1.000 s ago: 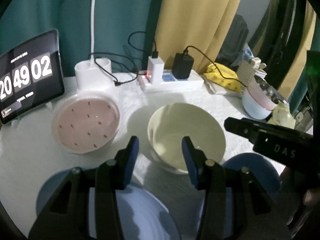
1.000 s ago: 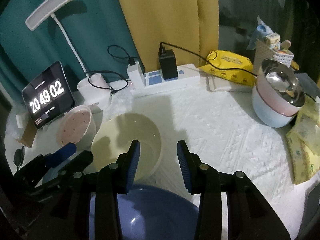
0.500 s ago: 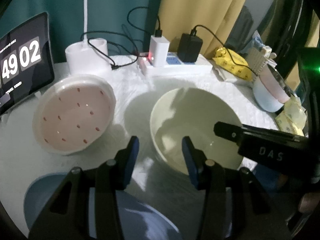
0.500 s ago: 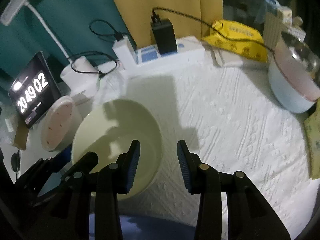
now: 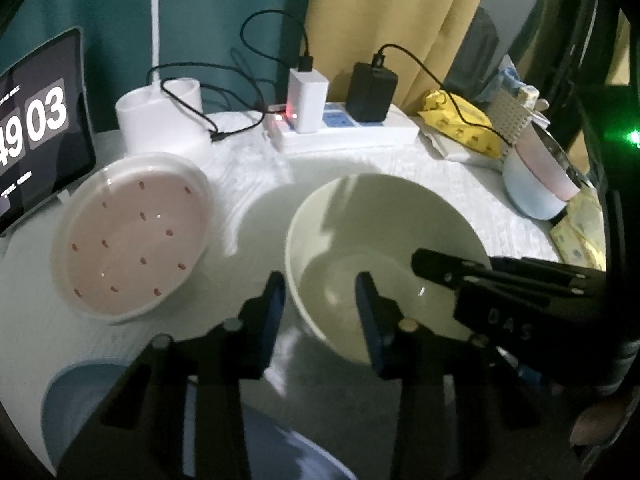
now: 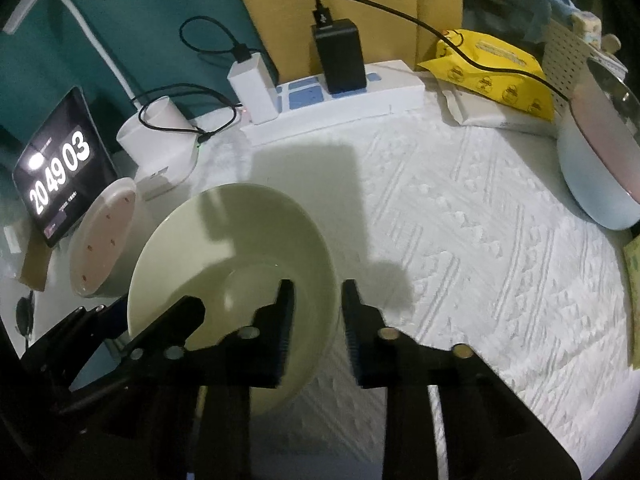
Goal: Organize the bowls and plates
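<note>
A cream bowl (image 5: 384, 240) stands on the white cloth. My left gripper (image 5: 322, 306) straddles its left rim, one finger outside and one inside, jaws closing with a gap still showing. My right gripper (image 6: 318, 312) straddles the right rim of the cream bowl (image 6: 240, 240) the same way, jaws closing, pads not seen pressing. A pink dotted dish (image 5: 132, 236) lies to the left. A blue bowl (image 5: 80, 392) and a blue plate (image 5: 288, 448) sit near the front, partly hidden by my left gripper.
A stack of pale blue and pink bowls (image 6: 596, 168) stands at the right. At the back are a power strip (image 6: 336, 96) with chargers and cables, a white lamp base (image 5: 160, 116), a yellow packet (image 6: 492, 64) and a tablet clock (image 6: 60, 164) at the left.
Both grippers have come down and forward onto the cream bowl's opposite rims, and their jaws have narrowed. The blue dish has slipped out of the right wrist view.
</note>
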The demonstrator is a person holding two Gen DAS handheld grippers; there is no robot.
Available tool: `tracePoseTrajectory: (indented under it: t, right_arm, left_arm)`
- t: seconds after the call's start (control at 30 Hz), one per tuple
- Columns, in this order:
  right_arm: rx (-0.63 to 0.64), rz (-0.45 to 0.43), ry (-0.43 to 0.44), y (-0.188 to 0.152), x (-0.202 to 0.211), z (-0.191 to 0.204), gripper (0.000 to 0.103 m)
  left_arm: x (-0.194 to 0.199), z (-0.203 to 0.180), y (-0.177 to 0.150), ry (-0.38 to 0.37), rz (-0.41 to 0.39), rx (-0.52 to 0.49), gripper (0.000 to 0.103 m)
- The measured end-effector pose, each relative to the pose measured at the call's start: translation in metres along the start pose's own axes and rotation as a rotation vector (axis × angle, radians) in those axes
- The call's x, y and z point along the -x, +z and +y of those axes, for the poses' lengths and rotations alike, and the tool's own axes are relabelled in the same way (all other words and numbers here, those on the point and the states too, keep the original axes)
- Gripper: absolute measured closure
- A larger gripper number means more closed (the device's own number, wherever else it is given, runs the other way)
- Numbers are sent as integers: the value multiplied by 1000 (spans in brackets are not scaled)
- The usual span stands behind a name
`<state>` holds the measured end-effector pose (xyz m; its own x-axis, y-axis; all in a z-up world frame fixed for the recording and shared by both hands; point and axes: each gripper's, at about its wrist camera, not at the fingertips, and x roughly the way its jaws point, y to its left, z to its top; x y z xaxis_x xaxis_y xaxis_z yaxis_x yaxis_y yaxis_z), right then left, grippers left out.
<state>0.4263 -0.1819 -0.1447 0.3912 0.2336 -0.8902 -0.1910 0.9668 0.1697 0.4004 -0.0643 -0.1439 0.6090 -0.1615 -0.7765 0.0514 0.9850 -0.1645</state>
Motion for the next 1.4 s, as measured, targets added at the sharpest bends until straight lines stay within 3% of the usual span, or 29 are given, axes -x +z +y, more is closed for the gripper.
tracePoseTrajectory:
  t: [0.33,0.57,1.4]
  right_arm:
    - [16,-22,-11,-1,2,4,82]
    - [10,-50,-4,-2,9,3,82]
    - [43,-212,21,-5,80,23,82]
  left_arm:
    - [2,3,-1,-11,-11,10,68]
    - [17,-1,1,0,-72,-12,68]
    - [84,-11,5,23,-220,-36,68]
